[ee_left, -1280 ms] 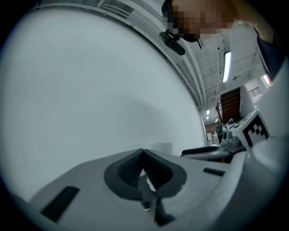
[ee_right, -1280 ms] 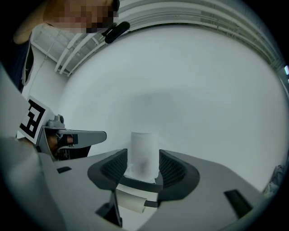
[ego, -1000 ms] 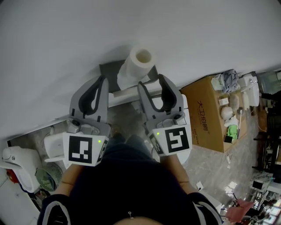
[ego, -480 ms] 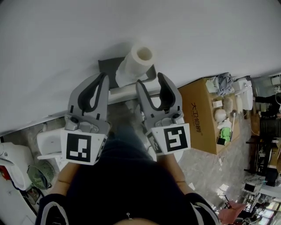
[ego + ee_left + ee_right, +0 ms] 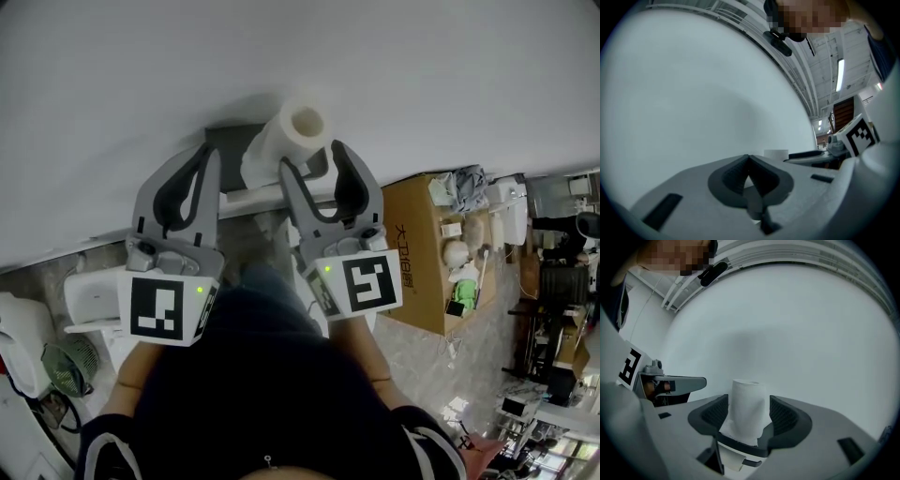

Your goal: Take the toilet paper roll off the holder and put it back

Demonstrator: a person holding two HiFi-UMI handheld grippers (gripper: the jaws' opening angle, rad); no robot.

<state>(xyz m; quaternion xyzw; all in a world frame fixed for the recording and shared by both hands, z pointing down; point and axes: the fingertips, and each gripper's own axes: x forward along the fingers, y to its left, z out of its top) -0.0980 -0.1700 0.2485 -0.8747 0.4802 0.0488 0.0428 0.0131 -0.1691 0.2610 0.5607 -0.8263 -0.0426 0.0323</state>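
One toilet paper roll (image 5: 746, 401) stands on end on its wall holder (image 5: 228, 142), at the upper centre of the head view against the white wall. A loose tail of paper hangs below it.

The right claw (image 5: 310, 157) is spread wide with the roll between its ribbed pads. In the right gripper view a pad sits close on each side of the roll. I cannot tell whether either one touches the paper, and nothing looks squeezed.

The left claw (image 5: 749, 161) sits just left of the roll. Its jaws are pressed together at the tips and hold nothing.

My reading is that the take-off step is only beginning: the roll is framed but not gripped, and it looks fully seated on the holder. The next move probably calls for a gentle squeeze, since a soft roll crushes easily. After that would come a straight pull along the roll's own axis to clear whatever peg carries it, which the paper hides.

Further out, at the right of the head view, an open cardboard box (image 5: 412, 272) stands on the floor. It holds a crumpled grey-blue cloth (image 5: 466, 181), some pale rounded items and a small green object (image 5: 462, 289), all too small to name.
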